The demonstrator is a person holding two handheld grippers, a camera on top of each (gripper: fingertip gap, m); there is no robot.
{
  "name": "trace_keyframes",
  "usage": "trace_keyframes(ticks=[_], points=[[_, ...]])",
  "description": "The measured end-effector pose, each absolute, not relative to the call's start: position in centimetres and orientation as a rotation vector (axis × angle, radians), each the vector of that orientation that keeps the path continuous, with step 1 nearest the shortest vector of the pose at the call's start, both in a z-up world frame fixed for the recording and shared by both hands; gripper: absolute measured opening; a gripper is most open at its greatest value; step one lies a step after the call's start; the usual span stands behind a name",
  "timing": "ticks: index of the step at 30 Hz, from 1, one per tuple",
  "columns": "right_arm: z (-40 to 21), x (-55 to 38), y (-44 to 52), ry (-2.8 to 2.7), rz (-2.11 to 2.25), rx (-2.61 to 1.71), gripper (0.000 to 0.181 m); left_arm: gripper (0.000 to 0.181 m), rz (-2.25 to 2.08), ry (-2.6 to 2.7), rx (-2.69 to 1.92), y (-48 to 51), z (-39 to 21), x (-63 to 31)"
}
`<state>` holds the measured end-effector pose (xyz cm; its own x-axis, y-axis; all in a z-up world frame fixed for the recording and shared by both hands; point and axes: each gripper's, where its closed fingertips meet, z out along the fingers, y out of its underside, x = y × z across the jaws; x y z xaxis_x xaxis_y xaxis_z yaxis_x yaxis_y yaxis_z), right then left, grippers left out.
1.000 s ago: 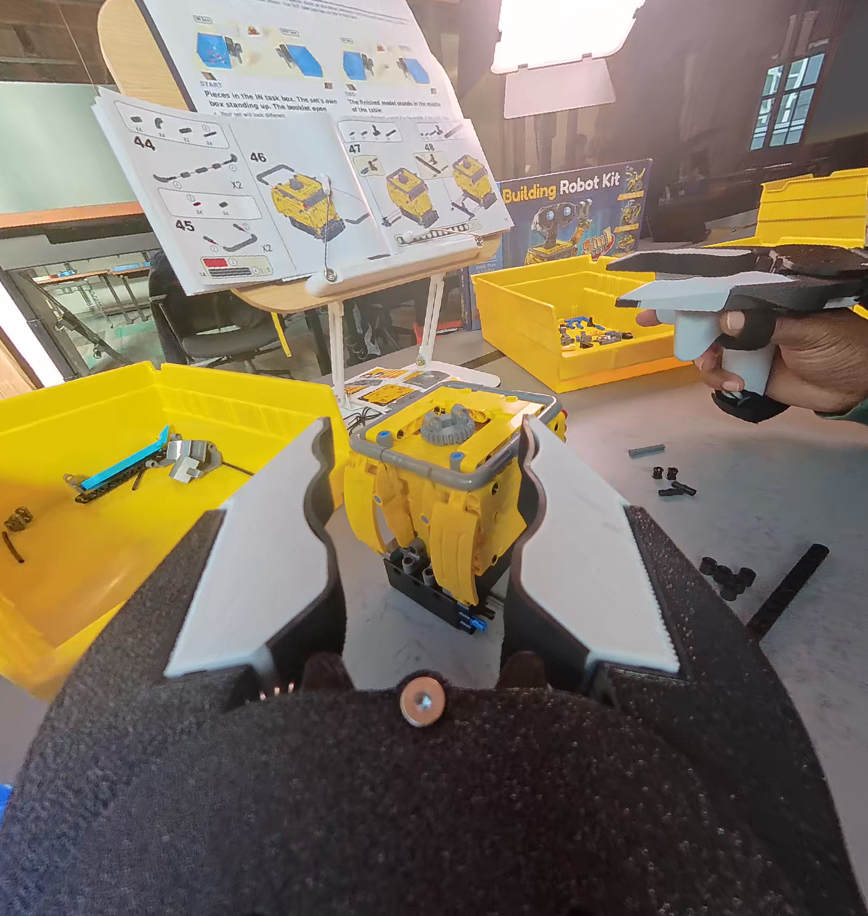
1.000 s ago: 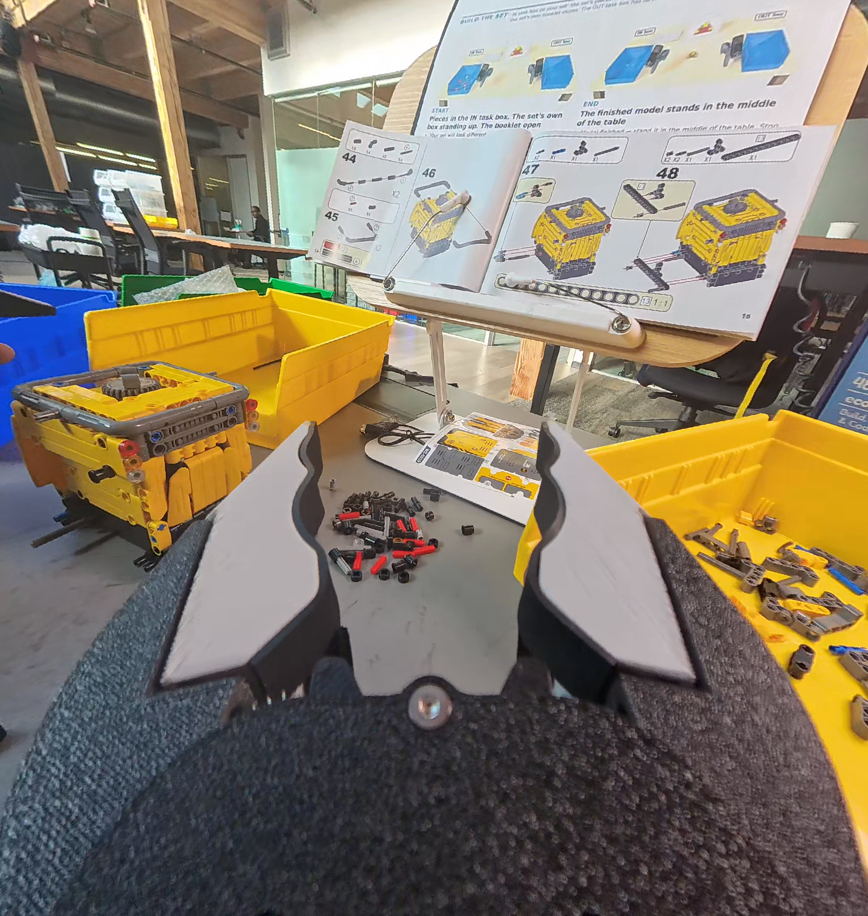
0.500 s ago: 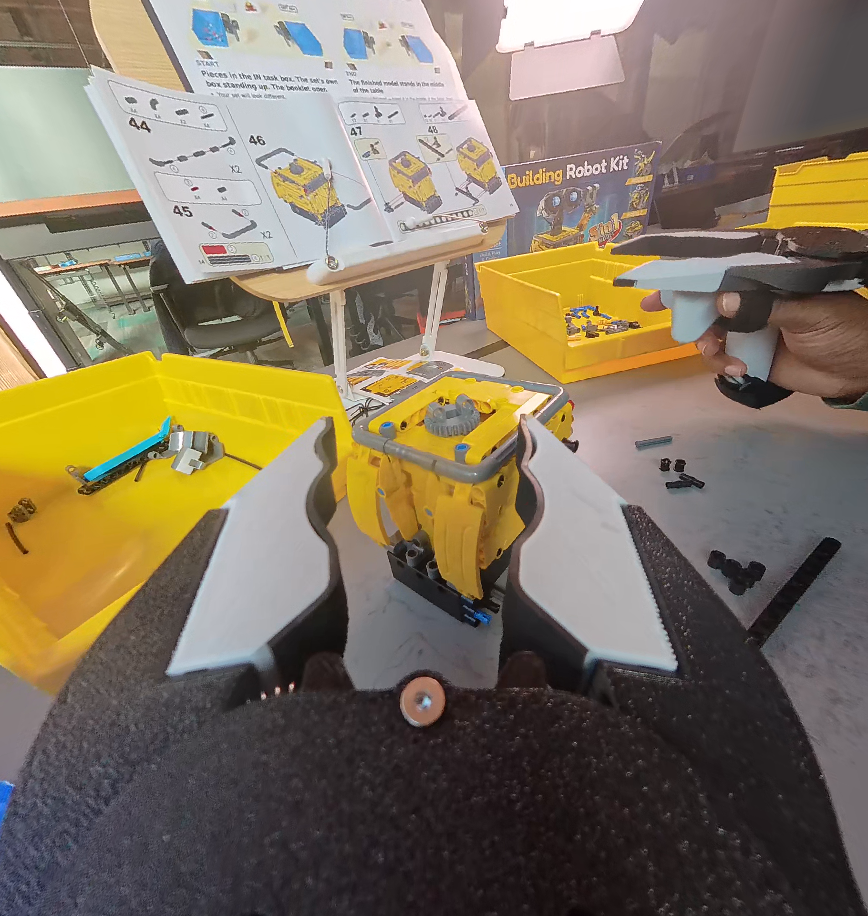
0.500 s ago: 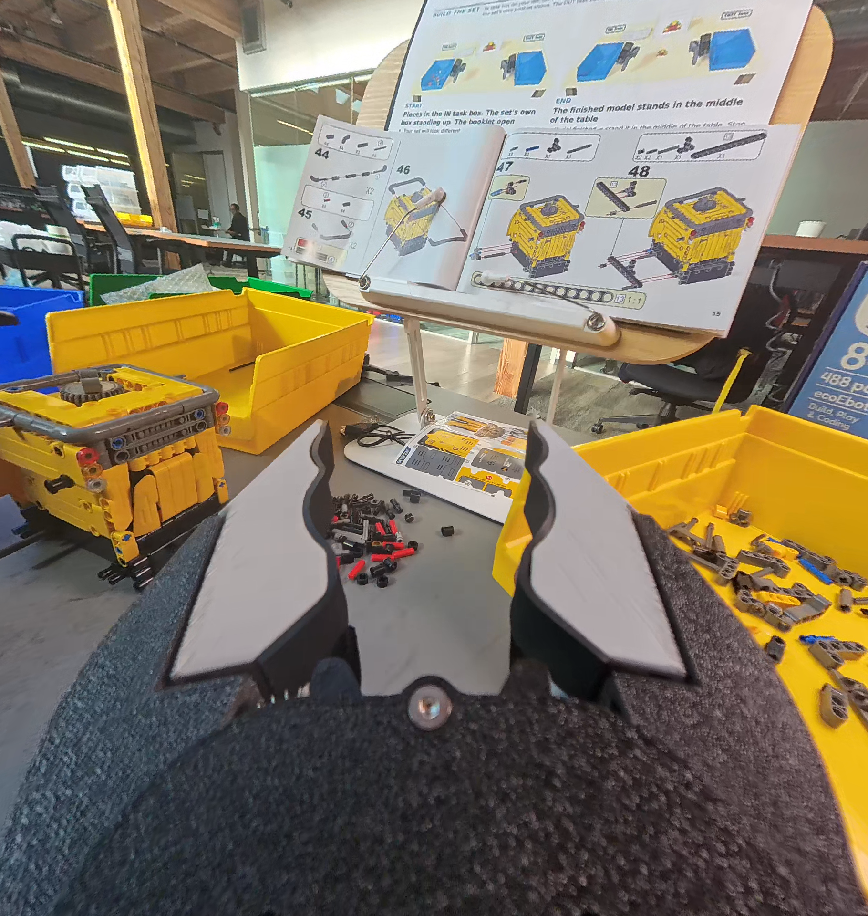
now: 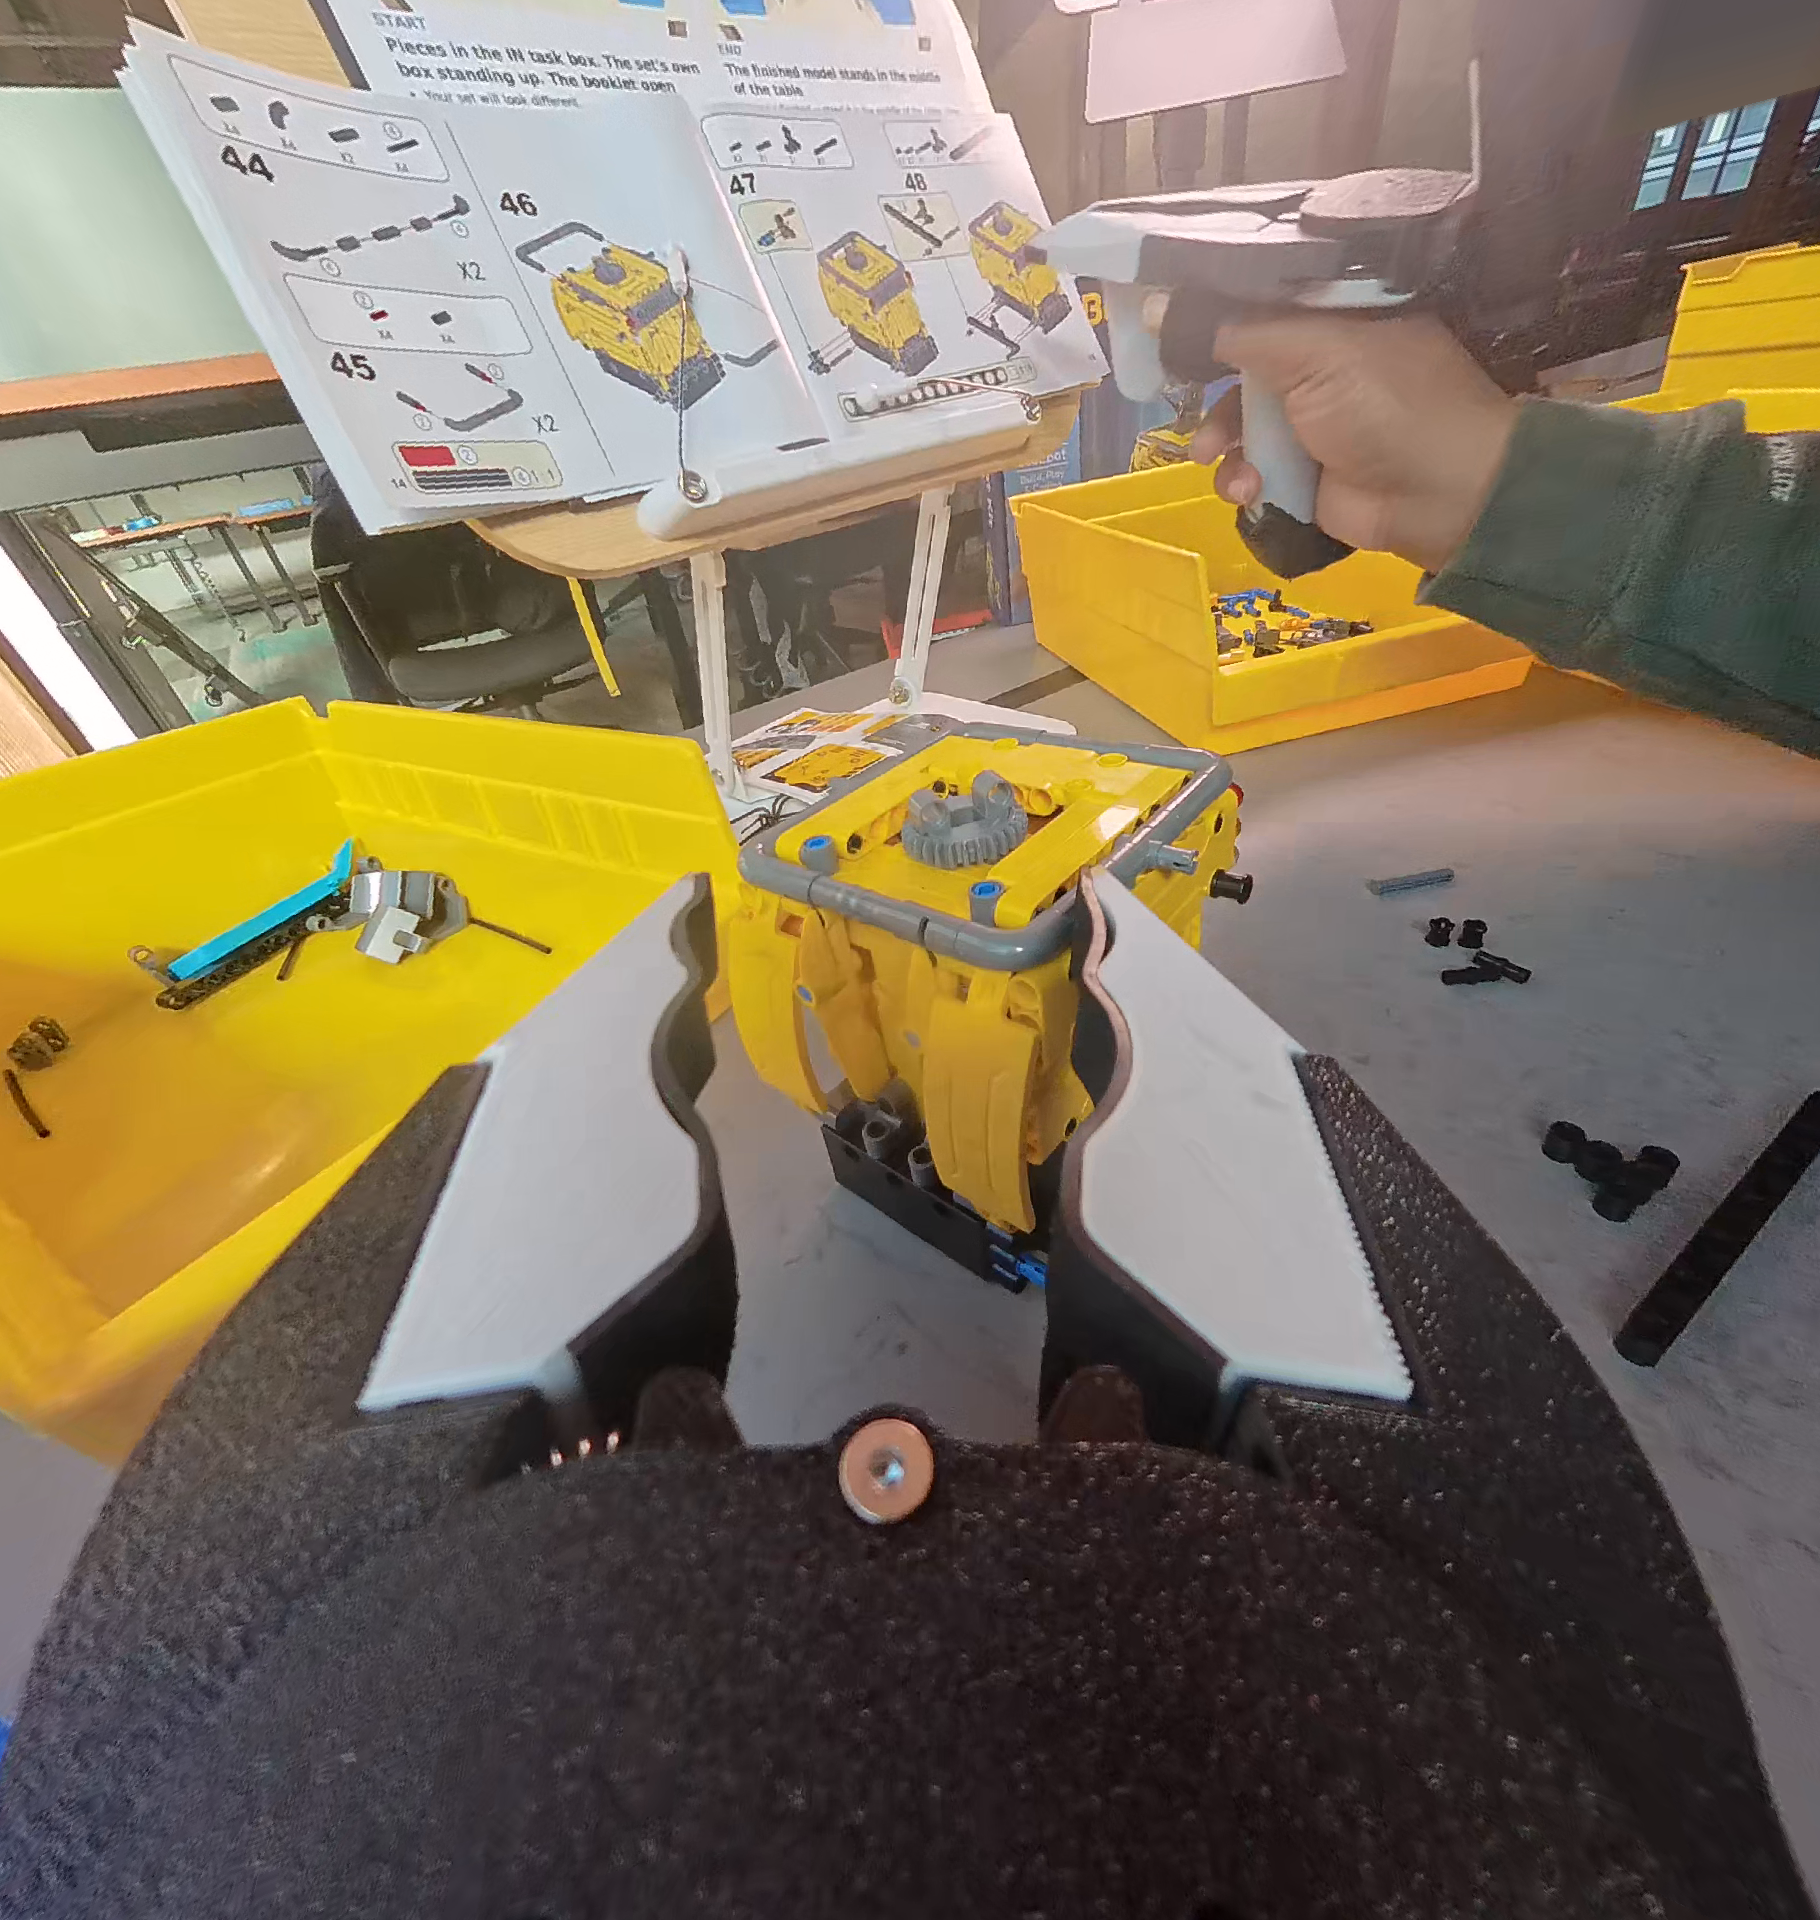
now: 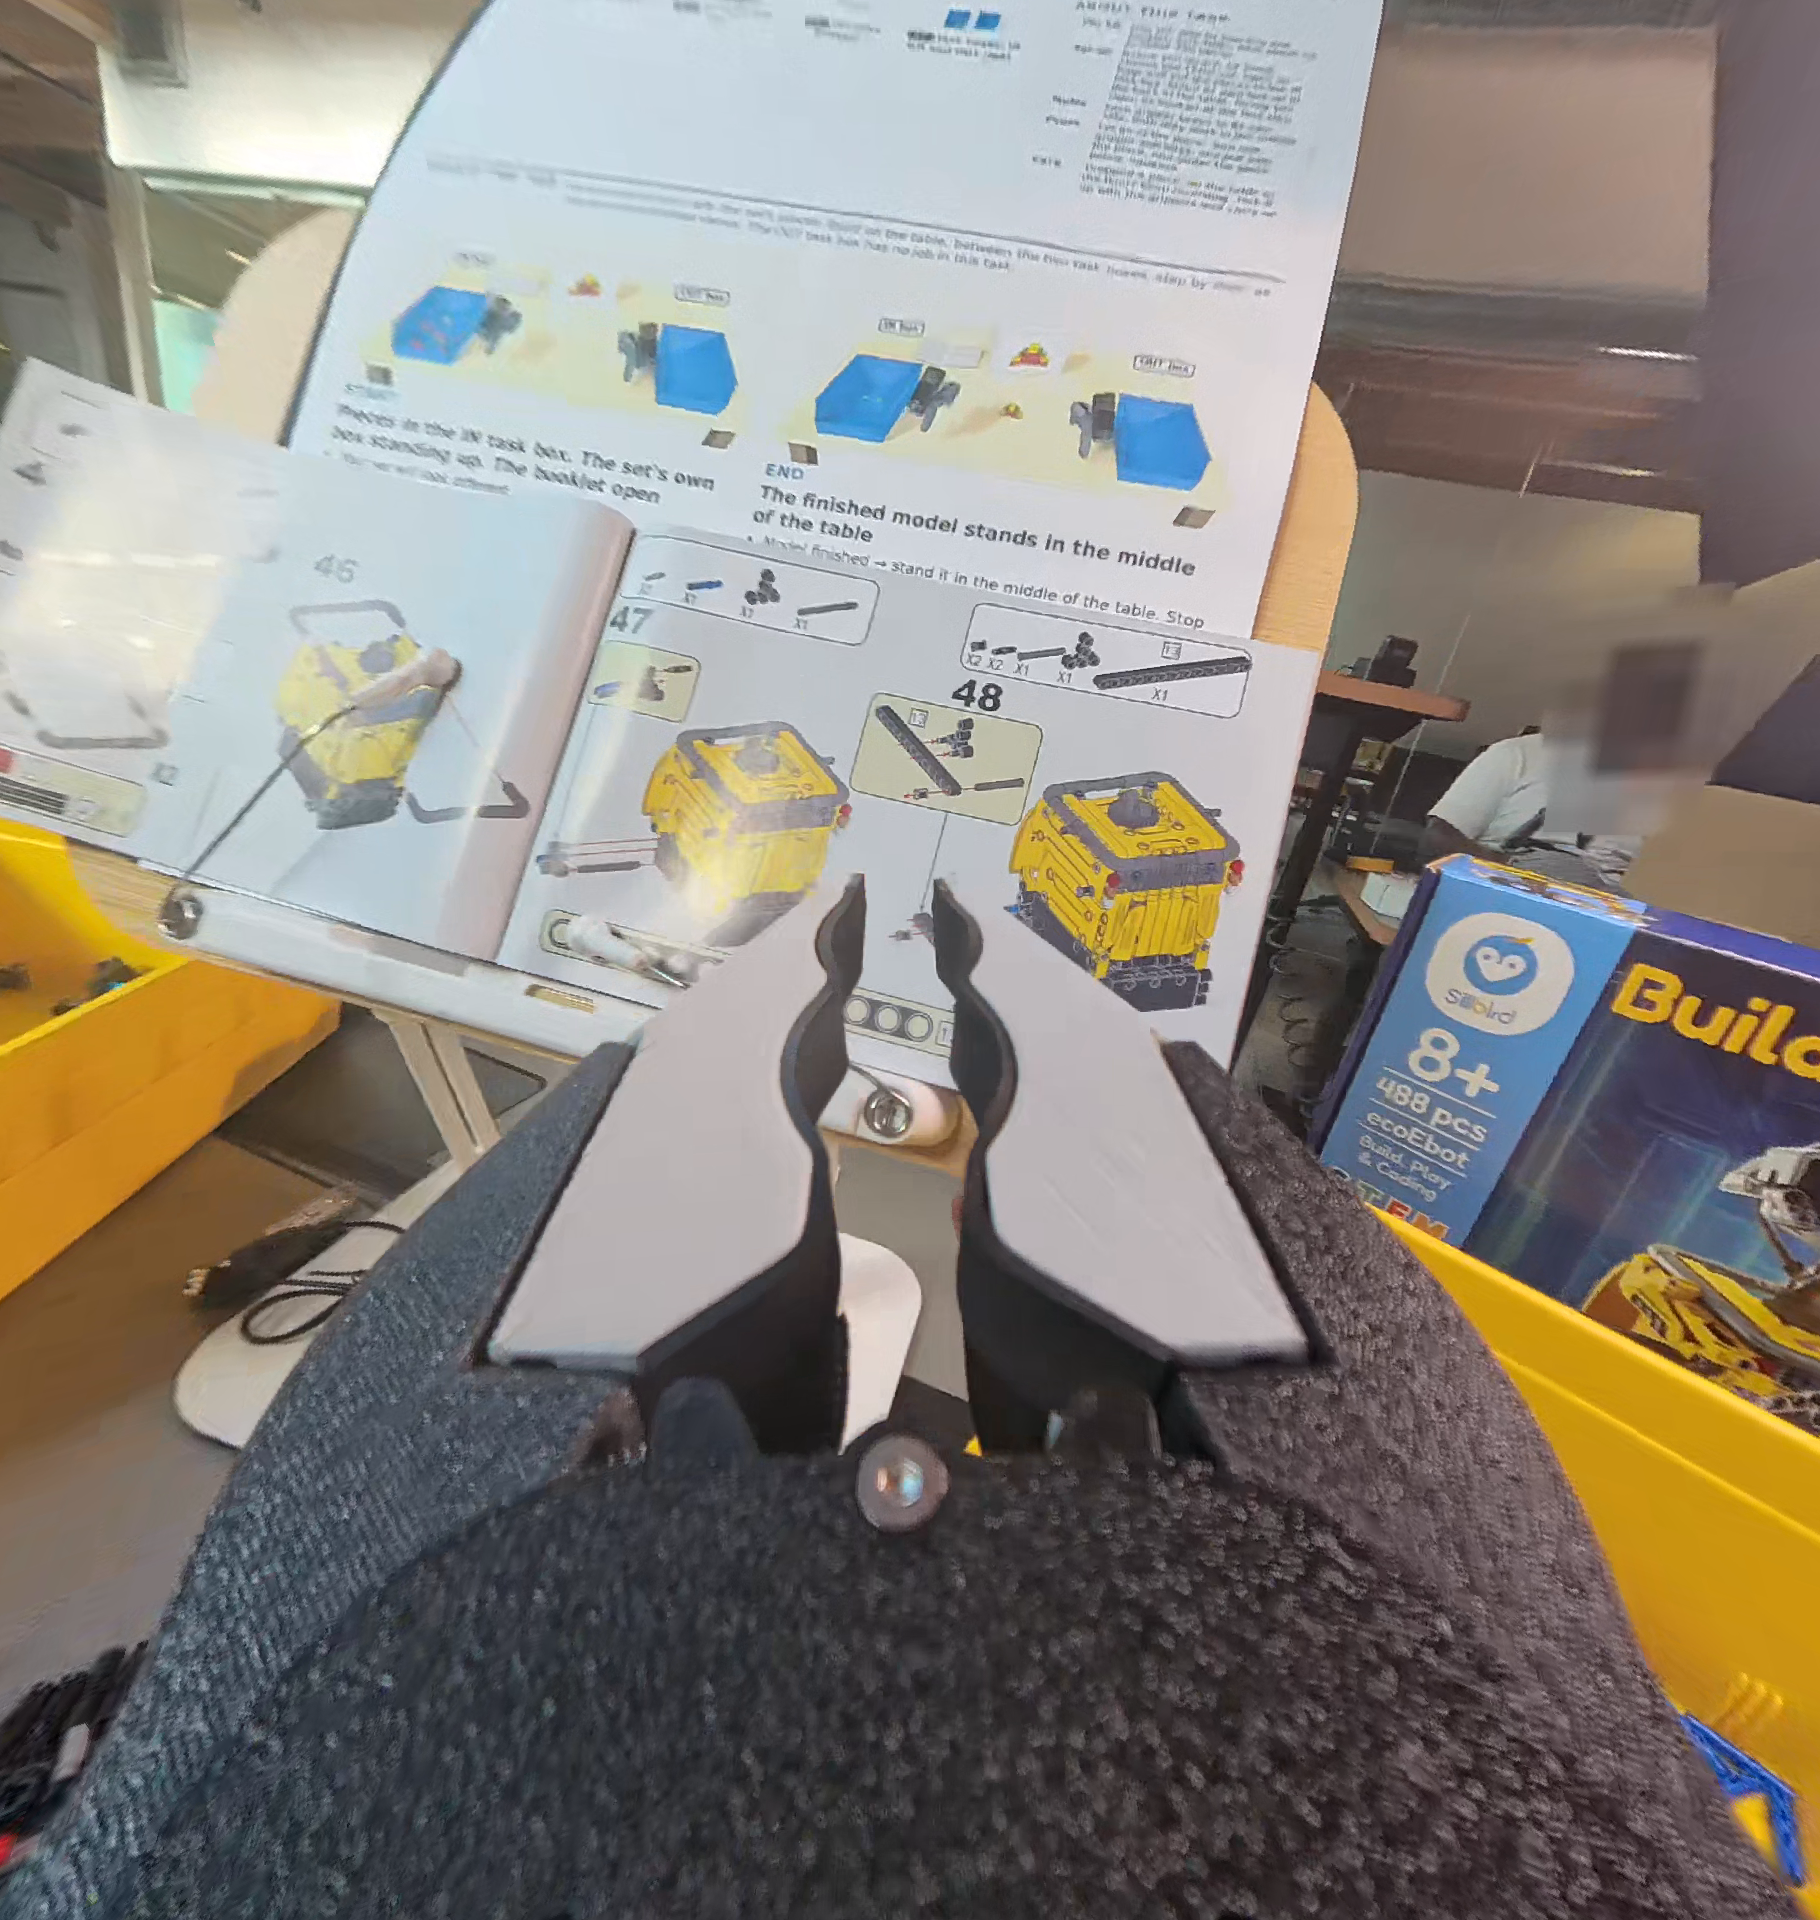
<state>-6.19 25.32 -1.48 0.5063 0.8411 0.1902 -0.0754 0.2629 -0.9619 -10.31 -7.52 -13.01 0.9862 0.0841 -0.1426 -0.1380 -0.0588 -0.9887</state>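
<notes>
In the left wrist view, your left gripper [image 5: 890, 904] has its jaws spread wide on either side of the yellow block model [image 5: 973, 935], which stands upright on the grey table [image 5: 1508, 997] with a grey gear on top. The right finger [image 5: 1207, 1122] lies against the model's flank; whether the left one touches it, you cannot tell, so a firm grip is not certain. A yellow bin [image 5: 210, 790] with a few loose parts sits just left of the model. To the right, small black pins [image 5: 1477, 951] and a long black beam [image 5: 1732, 1226] lie on the table. Your right hand [image 5: 1373, 436] holds the right gripper [image 5: 1051, 244] raised in front of the open instruction booklet [image 5: 594, 312] on its stand.

In the right wrist view, your right gripper [image 6: 898, 886] is nearly closed, a narrow gap left between the tips and nothing held in them. They sit just in front of the booklet's right-hand page. The kit box [image 6: 1612, 1091] stands to the right, behind another yellow bin [image 6: 1664, 1455].
</notes>
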Motion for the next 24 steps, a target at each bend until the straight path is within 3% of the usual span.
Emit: trace_keyframes(ticks=[5,24], points=[[-3.7,-7.8,28.1,-0.887,0.666,-1.224,0.000,0.066,0.141,0.075,-1.569,-7.5,-12.4,-9.7],[-4.6,-7.7,29.0,-0.940,0.650,-1.209,0.000,0.064,0.120,0.077,-1.590,-7.3,-12.9,-9.8]])
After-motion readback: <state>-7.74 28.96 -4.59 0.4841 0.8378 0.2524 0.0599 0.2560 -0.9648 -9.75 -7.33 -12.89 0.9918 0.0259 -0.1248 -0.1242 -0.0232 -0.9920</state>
